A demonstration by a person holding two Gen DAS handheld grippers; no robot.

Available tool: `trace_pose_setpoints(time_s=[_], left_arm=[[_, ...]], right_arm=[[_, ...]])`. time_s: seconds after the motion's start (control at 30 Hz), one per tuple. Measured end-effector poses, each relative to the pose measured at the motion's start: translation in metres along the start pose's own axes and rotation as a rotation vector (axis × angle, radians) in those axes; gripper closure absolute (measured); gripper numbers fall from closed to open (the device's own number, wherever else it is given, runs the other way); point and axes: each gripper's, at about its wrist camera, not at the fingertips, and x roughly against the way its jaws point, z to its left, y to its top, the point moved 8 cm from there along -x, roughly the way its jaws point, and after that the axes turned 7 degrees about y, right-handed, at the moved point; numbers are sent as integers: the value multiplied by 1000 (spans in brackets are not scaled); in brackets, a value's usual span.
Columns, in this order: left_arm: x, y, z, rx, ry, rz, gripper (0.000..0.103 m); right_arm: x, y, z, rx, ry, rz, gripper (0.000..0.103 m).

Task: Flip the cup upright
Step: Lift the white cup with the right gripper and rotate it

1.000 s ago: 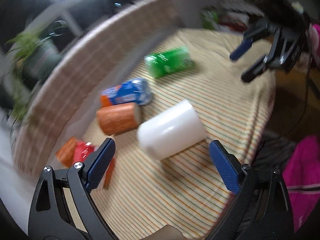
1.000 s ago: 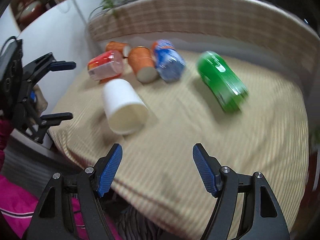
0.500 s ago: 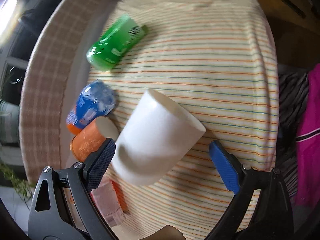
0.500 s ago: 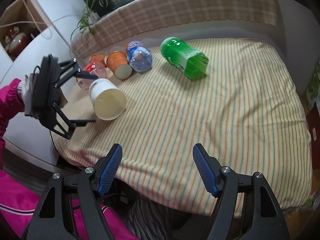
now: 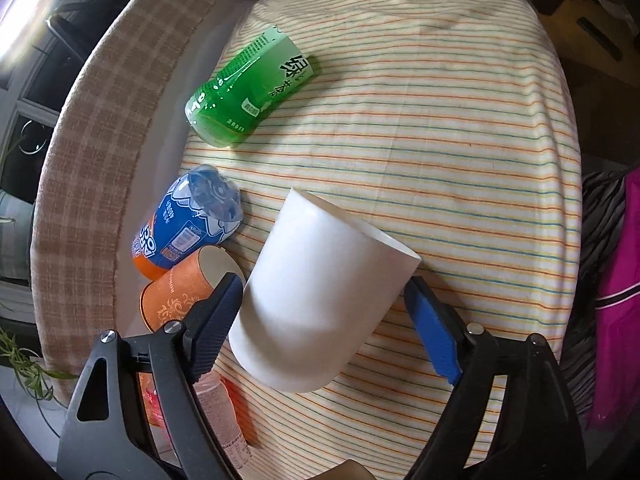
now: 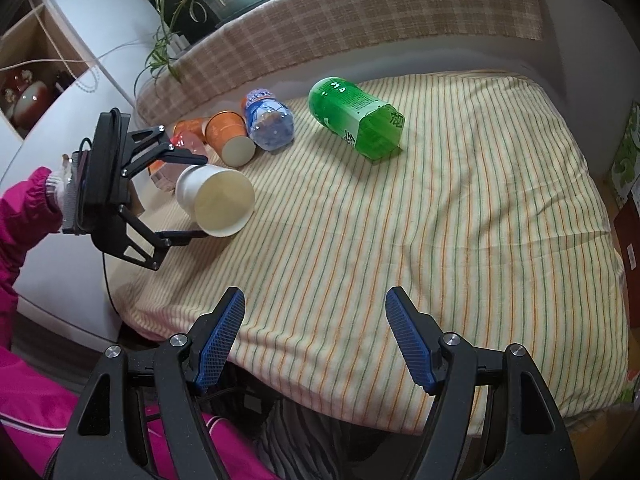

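Closer now than half a second ago, the left gripper [image 5: 322, 316] has its two blue pads on either side of the white cup [image 5: 320, 300], which fills the lower middle of the left wrist view. Its jaws are spread wide and not clamped: the left pad sits just beside the cup's closed bottom end, the right pad stands a little apart from the rim. The cup lies on its side on the striped cloth [image 5: 460, 152], its open mouth toward the upper right of that frame.

From the right wrist view the cup [image 6: 216, 198] is at the left middle, mouth facing the camera, with the left gripper [image 6: 188, 194] straddling it.

Just beside the cup, in the lower left of the left wrist view, lies an orange cup [image 5: 188, 288], and above it a blue bottle [image 5: 188, 220]. A green bottle [image 5: 252, 88] lies on its side well apart, in the upper left.

The right gripper [image 6: 314, 340] hovers released over the near edge of the cloth, at the bottom of its own frame, holding nothing.
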Motion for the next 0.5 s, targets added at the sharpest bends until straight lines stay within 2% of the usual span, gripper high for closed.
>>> trace_pose_setpoints(time_s=[0.5], left_arm=[[8, -5, 19, 201, -45, 12, 25]], right_arm=[[-3, 0, 6, 1, 14, -4, 30]])
